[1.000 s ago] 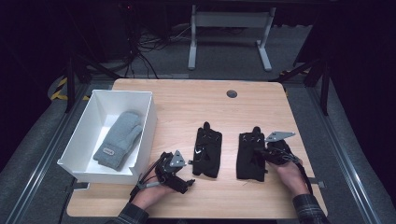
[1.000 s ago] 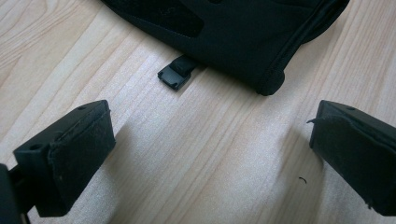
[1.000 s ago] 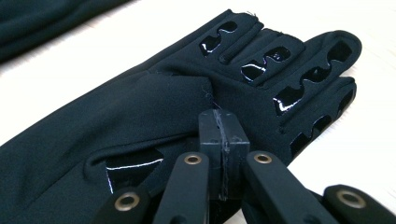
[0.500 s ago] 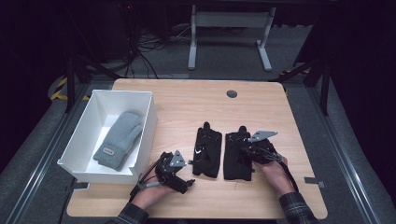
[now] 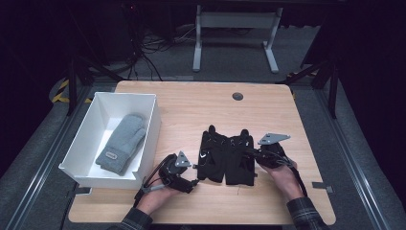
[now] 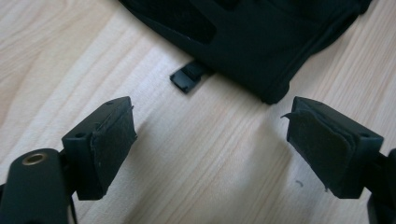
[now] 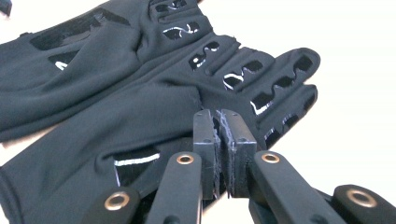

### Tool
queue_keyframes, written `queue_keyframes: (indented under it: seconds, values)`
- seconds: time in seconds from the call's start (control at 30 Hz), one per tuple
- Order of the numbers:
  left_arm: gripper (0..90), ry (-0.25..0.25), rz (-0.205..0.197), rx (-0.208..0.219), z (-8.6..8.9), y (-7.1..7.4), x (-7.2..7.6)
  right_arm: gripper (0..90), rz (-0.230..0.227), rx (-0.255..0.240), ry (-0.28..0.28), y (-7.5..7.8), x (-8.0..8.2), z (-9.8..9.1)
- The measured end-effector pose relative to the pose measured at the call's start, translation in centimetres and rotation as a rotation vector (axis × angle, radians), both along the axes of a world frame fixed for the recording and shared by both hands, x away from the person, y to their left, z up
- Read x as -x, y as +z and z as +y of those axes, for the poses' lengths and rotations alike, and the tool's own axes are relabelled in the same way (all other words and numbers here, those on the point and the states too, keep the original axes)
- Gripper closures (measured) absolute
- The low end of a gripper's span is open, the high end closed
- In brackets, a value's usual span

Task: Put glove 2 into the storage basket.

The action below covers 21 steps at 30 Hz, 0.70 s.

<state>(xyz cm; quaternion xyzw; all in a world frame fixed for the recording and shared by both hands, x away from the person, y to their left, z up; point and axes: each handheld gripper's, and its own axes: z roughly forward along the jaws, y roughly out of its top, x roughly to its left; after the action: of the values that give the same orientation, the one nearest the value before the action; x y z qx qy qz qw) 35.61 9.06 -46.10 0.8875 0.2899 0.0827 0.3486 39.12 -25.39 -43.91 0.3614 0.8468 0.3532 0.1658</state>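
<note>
Your tabletop point(image 5: 191, 103) is pale wood with rounded corners, and everything below is placed from the black glove pair at its near middle. The white bin point(image 5: 91, 143) stands well to the left of the pair at the tabletop's left edge, open-topped and straight-walled, with a grey knitted mitten point(image 5: 122, 143) lying flat inside it.

The left glove point(image 5: 210, 153) and the right glove point(image 5: 239, 155) lie side by side, touching, fingers pointing away from you. They are smooth dark fabric with glossy wavy grip strips on the fingers point(image 7: 261, 84).

Your right hand point(image 5: 282, 175) reaches in from the near right, and its tongs point(image 7: 219, 135) lie low against the right glove's right edge. They are clenched on a pinch of that glove's cloth, though they have just begun to ease apart.

Your left hand point(image 5: 155, 194) rests just left of the pair, near the bin's corner. Its tongs point(image 6: 210, 140) stand released and wide over bare wood, having just been closing a little, with nothing between them. The left glove's cuff point(image 6: 261, 51) and its small pull tab point(image 6: 187, 77) lie just ahead of them.
</note>
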Motion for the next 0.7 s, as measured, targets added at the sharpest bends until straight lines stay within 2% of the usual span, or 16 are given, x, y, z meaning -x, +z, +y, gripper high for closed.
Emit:
queue_keyframes:
  seconds: [0.07,0.2,0.27,0.3,0.33,0.4,0.47,0.5,0.57,0.63,0.67,0.7]
  values:
    - [25.1,0.012,0.007,0.043,0.0,0.6,-0.3,84.1,-0.002,0.002,0.012,0.0,0.2,-0.6]
    - [33.8,0.033,-0.008,0.060,-0.5,1.6,-1.3,83.9,0.000,0.005,0.011,-0.1,0.5,-1.6]
    - [38.4,0.047,-0.009,0.052,-1.0,1.9,-2.1,84.4,0.010,0.007,0.012,-0.3,0.5,-2.1]
    - [45.3,0.048,-0.008,0.050,-1.2,2.0,-2.4,86.0,0.011,0.011,0.012,-0.4,0.5,-2.5]
    - [45.3,0.048,-0.004,0.052,-1.4,2.0,-2.9,86.0,0.011,0.011,0.012,-0.4,0.5,-2.5]
    - [52.2,0.062,0.017,0.043,-1.8,2.0,-3.8,87.4,0.011,0.006,0.017,-0.4,0.6,-2.7]
    - [56.5,0.089,0.015,0.037,-2.2,1.8,-4.8,88.4,0.012,0.006,0.021,-0.4,0.5,-2.8]
    - [58.8,0.089,0.032,0.039,-2.2,1.8,-5.3,89.0,0.010,0.005,0.024,-0.4,0.5,-2.8]
    - [59.2,0.107,0.030,0.032,-2.5,1.7,-6.1,89.4,0.012,0.007,0.026,-0.4,0.5,-2.7]
    - [59.8,0.115,0.035,0.049,-2.6,1.7,-6.8,89.6,0.020,0.010,0.033,-0.6,0.4,-2.7]
    - [60.5,0.122,0.058,0.046,-2.8,1.3,-7.5,89.7,0.025,0.014,0.038,-0.7,0.4,-2.6]
    - [60.5,0.122,0.058,0.046,-2.8,1.3,-7.5,89.7,0.025,0.014,0.038,-0.7,0.4,-2.6]
